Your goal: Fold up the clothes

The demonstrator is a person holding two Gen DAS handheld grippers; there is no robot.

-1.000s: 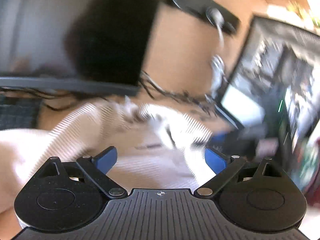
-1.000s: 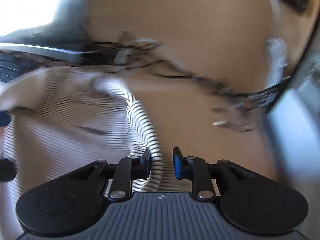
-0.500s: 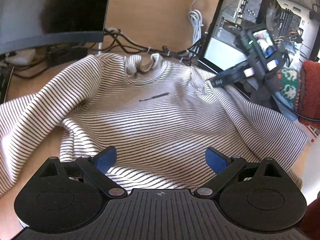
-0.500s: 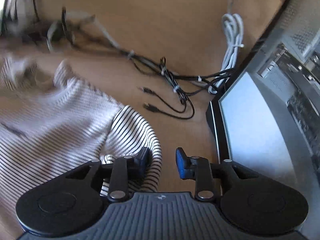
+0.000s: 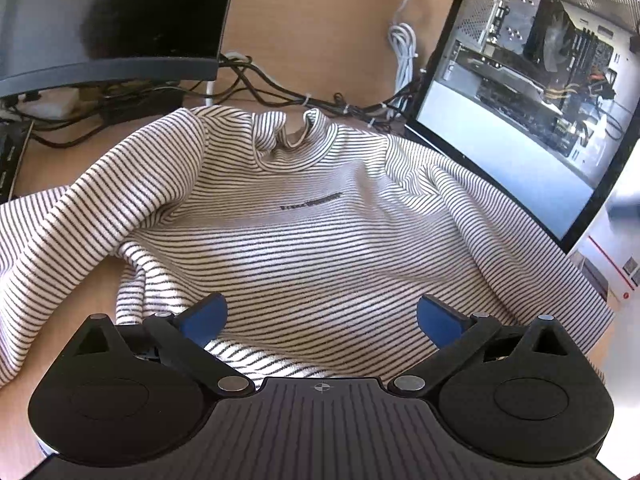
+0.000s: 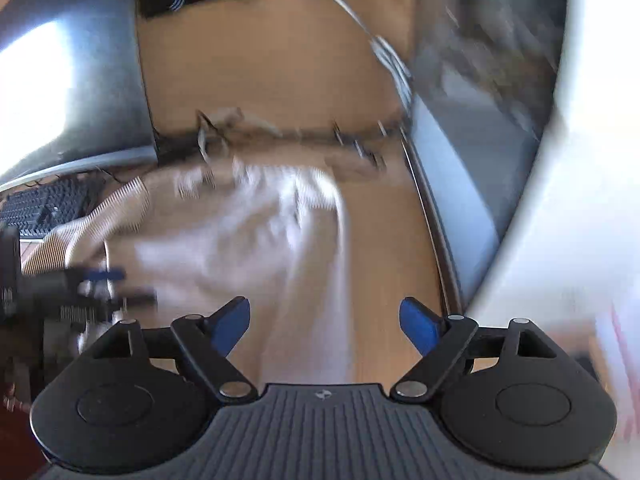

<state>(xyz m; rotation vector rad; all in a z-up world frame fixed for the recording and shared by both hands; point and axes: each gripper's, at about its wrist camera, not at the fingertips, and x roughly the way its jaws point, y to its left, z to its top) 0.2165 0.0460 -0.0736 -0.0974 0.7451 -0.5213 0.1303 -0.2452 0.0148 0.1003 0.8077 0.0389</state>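
A striped sweater [image 5: 304,232] lies spread front-up on the wooden surface [image 5: 312,28], its ribbed collar [image 5: 294,140] at the far edge and a small line of dark lettering across the chest. One sleeve [image 5: 60,232] runs out from the sweater's left shoulder and drapes toward the near left; just under that shoulder the cloth bunches into a fold. The right side of the sweater spreads out flat, with its edge lying against the base of an open computer case [image 5: 532,92] that stands just right of the sweater.

The left gripper [image 5: 322,320] hangs over the sweater's lower hem, its blue fingers [image 5: 204,316] spread as wide as they go, with nothing pinched between them. The right gripper [image 6: 324,320], seen in a heavily blurred view, is over the sweater's right edge, where cloth gives way to bare wood; its jaws are opening and no cloth is caught between them.

Beyond the sweater's collar, a tangle of black cables [image 5: 280,92] runs along the surface. A dark monitor [image 5: 108,20] stands behind the sweater's left shoulder, and a coiled white cable [image 5: 402,52] hangs behind its right shoulder. A keyboard [image 6: 44,208] sits off the sweater's left sleeve.
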